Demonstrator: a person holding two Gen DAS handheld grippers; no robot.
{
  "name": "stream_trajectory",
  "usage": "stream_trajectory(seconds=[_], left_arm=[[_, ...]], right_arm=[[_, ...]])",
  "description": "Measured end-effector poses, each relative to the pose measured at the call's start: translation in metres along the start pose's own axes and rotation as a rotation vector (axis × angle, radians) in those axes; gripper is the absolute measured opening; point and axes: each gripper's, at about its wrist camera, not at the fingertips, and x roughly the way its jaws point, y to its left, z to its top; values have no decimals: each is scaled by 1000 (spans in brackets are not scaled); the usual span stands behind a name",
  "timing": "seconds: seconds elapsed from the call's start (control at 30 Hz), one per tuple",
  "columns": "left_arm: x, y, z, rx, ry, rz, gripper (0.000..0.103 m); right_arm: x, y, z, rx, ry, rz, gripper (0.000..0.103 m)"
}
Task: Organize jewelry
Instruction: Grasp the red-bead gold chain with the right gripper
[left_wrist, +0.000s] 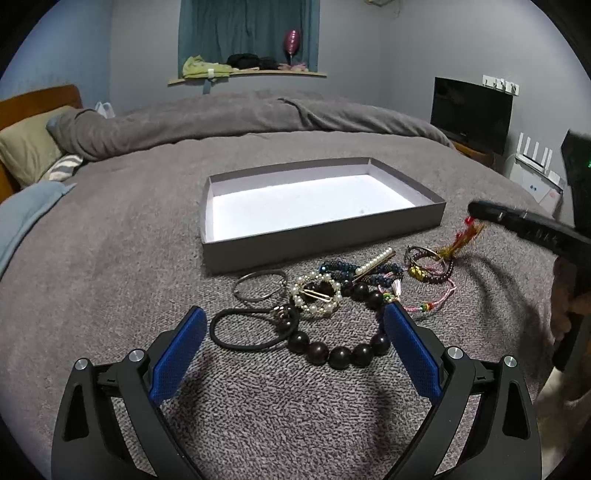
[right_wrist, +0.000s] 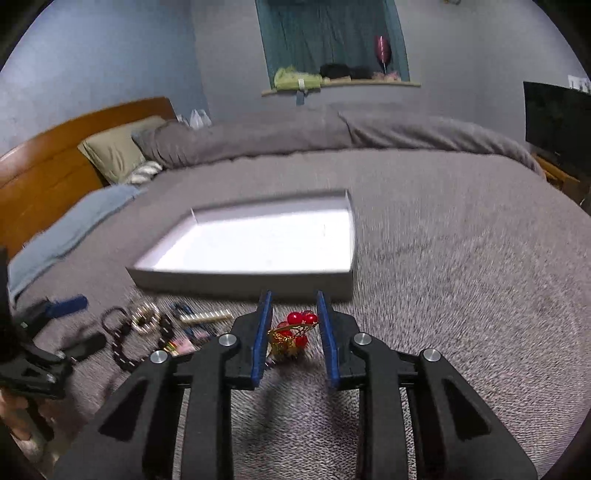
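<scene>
Blue-padded fingers of the left gripper (left_wrist: 295, 347) are seen nearest the lens, spread wide with nothing gripped; the dark wooden bead bracelet (left_wrist: 343, 332) is framed between them on the grey bedspread (left_wrist: 110, 295), probably lined up as a later pick. Jewelry is piled at 12 o'clock from those fingers, just short of the grey box (left_wrist: 321, 236), so transfers into it are kept short. One box is counted, white-floored, with nothing seen inside, so sorting is judged barely started. Counted in the pile: one black hair tie (left_wrist: 251, 332), one thin metal bangle (left_wrist: 258, 284), one pearl ring clip (left_wrist: 317, 295), one pearl bar clip (left_wrist: 375, 262), one dark blue beaded band (left_wrist: 354, 273), one pink cord bracelet (left_wrist: 432, 304); the tangle at 2 o'clock (left_wrist: 428, 266) cannot be separated into pieces. In the right wrist view, the right gripper (right_wrist: 295, 332) is narrowed about a red-bead and gold ornament (right_wrist: 293, 330), carried off the bedspread with the box at 12 o'clock. A gap is visible on the right-hand pad side, so firm pad contact cannot be confirmed; it may be hanging from the left pad. Drop risk is judged real until it is over the box.
</scene>
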Motion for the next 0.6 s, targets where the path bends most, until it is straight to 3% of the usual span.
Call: stream_trajectory(seconds=[0.47, 0.6], left_arm=[[-3, 13, -1, -23, 21, -25, 96], [-7, 21, 2, -15, 13, -17, 91]], right_arm=[[-38, 12, 41, 0, -108, -5, 24], [-41, 16, 43, -13, -125, -11, 24]])
